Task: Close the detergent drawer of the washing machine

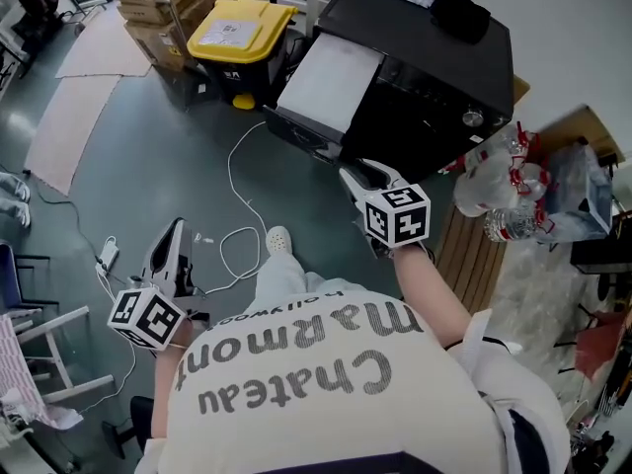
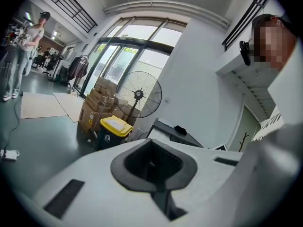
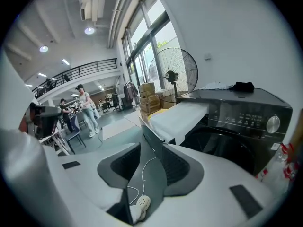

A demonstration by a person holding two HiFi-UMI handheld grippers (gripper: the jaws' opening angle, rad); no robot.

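A black washing machine (image 1: 434,77) stands at the upper right of the head view. Its detergent drawer (image 1: 331,77), a white slab with a dark front, is pulled out to the left. My right gripper (image 1: 357,178) hovers just before the machine's front, below the drawer, and is open. In the right gripper view the drawer (image 3: 182,115) juts out ahead, and its dark front edge lines up with the gap of the right gripper (image 3: 150,167); nothing is pressed by the pads. My left gripper (image 1: 170,240) hangs low at the left, far from the machine, shut and empty (image 2: 154,167).
A yellow-lidded bin (image 1: 240,33) and cardboard boxes (image 1: 158,8) stand left of the drawer. A white cable (image 1: 237,235) and a power strip (image 1: 107,257) lie on the floor. Plastic bags (image 1: 513,191) sit at the right. A black object (image 1: 459,13) rests on the machine. A standing fan (image 3: 173,72) is behind.
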